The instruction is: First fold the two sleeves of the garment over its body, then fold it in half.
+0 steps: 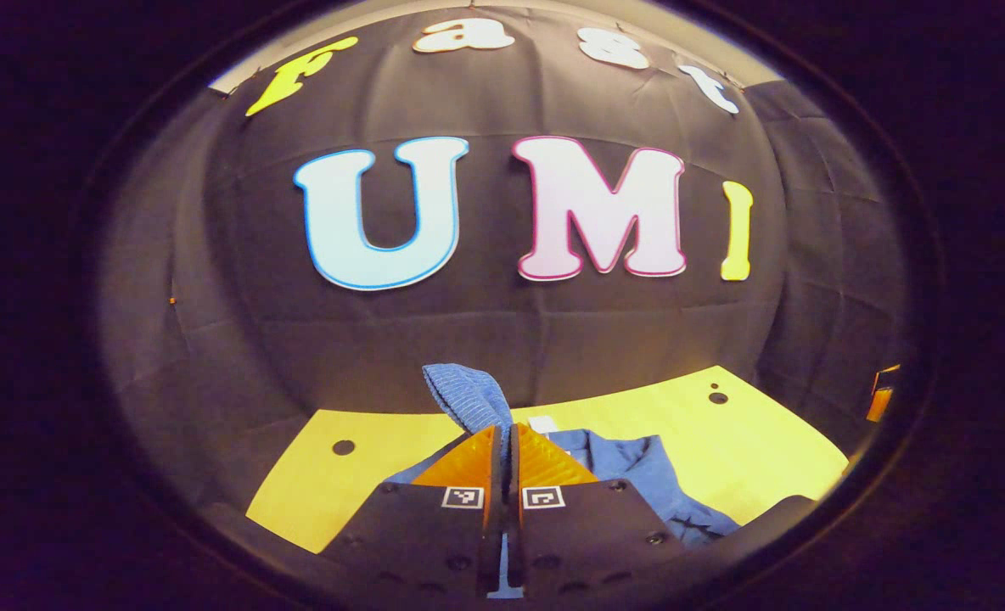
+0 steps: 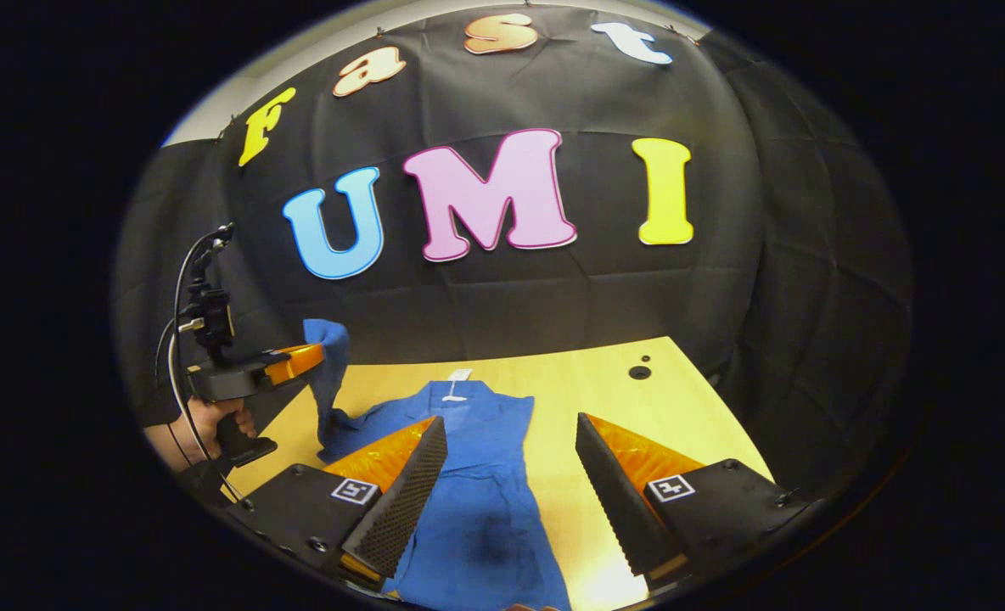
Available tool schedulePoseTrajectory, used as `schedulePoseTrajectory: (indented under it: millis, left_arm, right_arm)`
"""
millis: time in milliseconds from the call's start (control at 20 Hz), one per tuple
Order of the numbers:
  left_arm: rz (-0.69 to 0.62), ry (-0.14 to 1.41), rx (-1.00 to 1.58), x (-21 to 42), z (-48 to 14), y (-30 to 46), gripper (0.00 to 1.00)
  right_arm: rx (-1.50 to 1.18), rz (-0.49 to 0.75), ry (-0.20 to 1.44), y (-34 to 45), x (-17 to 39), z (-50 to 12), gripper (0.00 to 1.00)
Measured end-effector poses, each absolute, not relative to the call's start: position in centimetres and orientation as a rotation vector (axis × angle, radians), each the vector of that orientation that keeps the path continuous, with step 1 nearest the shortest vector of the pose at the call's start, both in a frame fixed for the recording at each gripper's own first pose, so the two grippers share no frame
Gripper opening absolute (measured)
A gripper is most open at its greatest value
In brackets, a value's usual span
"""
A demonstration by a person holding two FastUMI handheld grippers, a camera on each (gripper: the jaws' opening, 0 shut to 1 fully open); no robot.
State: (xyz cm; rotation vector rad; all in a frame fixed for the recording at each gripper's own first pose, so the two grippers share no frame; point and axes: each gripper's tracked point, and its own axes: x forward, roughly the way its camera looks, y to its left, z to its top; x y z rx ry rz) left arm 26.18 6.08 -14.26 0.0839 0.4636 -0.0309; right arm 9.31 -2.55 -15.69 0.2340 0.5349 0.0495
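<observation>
**Inspector A:** Left gripper view first. What do you record?

**Inspector B:** The left gripper [image 1: 503,450] has its fingers [image 1: 468,462] pressed together on a sleeve [image 1: 468,395] of the blue garment [image 1: 638,475]. The cloth rises above the fingertips in a soft fold. The body of the garment lies beyond and to the right of the fingers, on the yellow tabletop [image 1: 749,441].

**Inspector A:** And the right gripper view?

**Inspector B:** The right gripper [image 2: 511,462] stands wide open, holding nothing. The garment [image 2: 477,475] lies flat on the tabletop [image 2: 604,382], running between the two fingers [image 2: 401,501] and nearer the left one; whether that finger touches the cloth, I cannot tell. A white tag [image 2: 458,375] sits at the collar, at the far end.

**Inspector A:** Anything else there?

**Inspector B:** The left gripper [image 2: 320,355] at the left edge, held by a hand [image 2: 201,424]. It grips the sleeve [image 2: 328,382] lifted clear of the tabletop, the cloth hanging down to the garment's shoulder.
</observation>
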Motion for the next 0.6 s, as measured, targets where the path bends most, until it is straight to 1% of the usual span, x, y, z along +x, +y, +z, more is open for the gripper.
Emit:
schedulePoseTrajectory:
  millis: [200, 400, 500, 550, 600]
  left_arm:
    - [-0.100, 0.532, 0.095, 27.8, -17.6, 1.4, 0.00]
    - [-0.139, 0.608, 0.125, 28.2, -20.1, -0.8, 0.01]
    - [-0.172, 0.634, 0.100, 28.2, -21.2, -2.1, 0.02]
    - [-0.166, 0.659, 0.074, 27.4, -21.4, -2.3, 0.12]
    - [-0.159, 0.659, 0.060, 27.4, -22.1, -2.3, 0.48]
  right_arm:
    - [0.229, -0.022, 0.538, -6.1, 7.6, -15.6, 0.99]
    - [0.228, -0.082, 0.558, -8.1, 5.7, -16.1, 0.99]
    - [0.235, -0.099, 0.566, -8.5, 5.2, -16.2, 0.99]
    - [0.233, -0.101, 0.568, -8.5, 5.1, -16.2, 0.99]
    - [0.228, -0.100, 0.570, -8.4, 5.0, -16.3, 0.99]
